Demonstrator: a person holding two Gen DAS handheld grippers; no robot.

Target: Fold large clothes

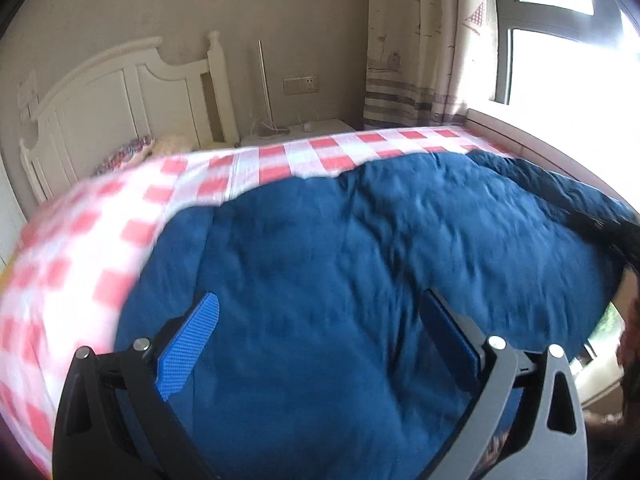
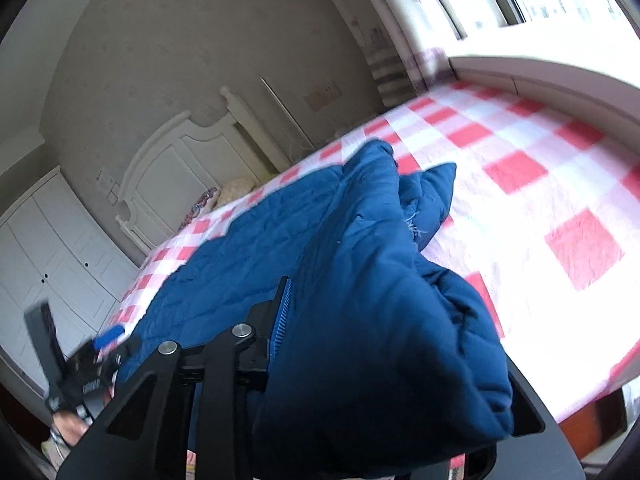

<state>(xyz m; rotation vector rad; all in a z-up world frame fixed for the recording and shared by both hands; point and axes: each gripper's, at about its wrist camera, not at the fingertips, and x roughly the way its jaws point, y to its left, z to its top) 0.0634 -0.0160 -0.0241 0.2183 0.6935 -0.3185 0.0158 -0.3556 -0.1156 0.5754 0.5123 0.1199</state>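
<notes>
A large dark blue quilted garment (image 1: 360,248) lies spread on the bed's red-and-white checked sheet (image 1: 80,248). My left gripper (image 1: 320,320) hovers over its near part, open, with nothing between the blue pads (image 1: 188,348). In the right wrist view my right gripper (image 2: 344,320) is shut on a thick bunched fold of the garment (image 2: 380,300). Only its left finger (image 2: 282,312) shows; cloth covers the other. That fold is lifted off the sheet (image 2: 540,200). The left gripper (image 2: 80,356) also appears at lower left, held by a hand (image 2: 66,428).
A white headboard (image 1: 100,108) and a pillow (image 1: 132,152) stand at the bed's far end, with a white nightstand (image 1: 316,128) beside them. A patterned curtain (image 1: 416,60) and a bright window (image 1: 560,68) line the right side. White wardrobe doors (image 2: 52,256) stand at left.
</notes>
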